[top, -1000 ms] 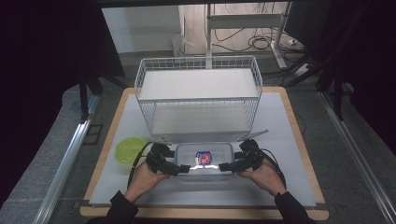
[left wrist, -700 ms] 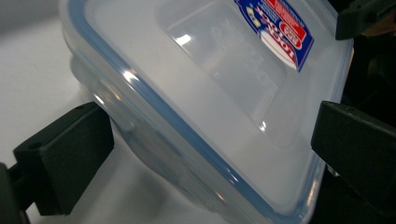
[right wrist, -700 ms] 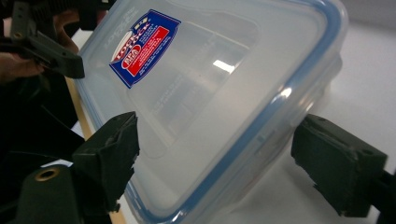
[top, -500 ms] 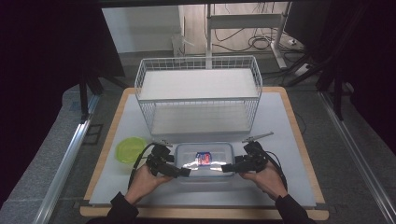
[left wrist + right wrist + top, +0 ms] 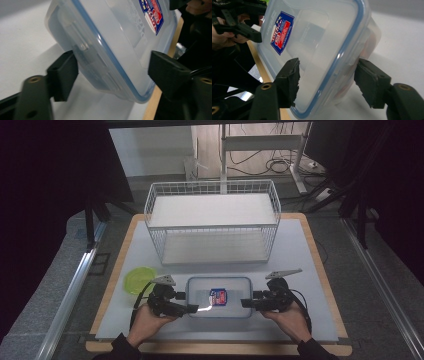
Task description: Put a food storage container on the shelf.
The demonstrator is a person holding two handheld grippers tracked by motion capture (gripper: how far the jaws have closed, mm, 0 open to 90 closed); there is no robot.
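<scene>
Clear plastic box [image 5: 218,296], lid on, is flanked at the table's [image 5: 310,255] near edge by the left gripper [image 5: 189,308] and right gripper [image 5: 248,303], jaws spread around its ends, not visibly clamped; no lift is seen yet, and the wire basket [image 5: 212,222] beyond sits empty.

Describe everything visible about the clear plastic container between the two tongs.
The container is a rectangular box of clear, slightly frosted plastic with rounded corners. Its lid is on, edged with a thin blue seal line, and carries a blue, red and white label near its middle. It lies flat on the white table mat, near the front edge, in front of the wire basket. The left tongs and right tongs straddle its two short ends, jaws open around the side latches.
</scene>
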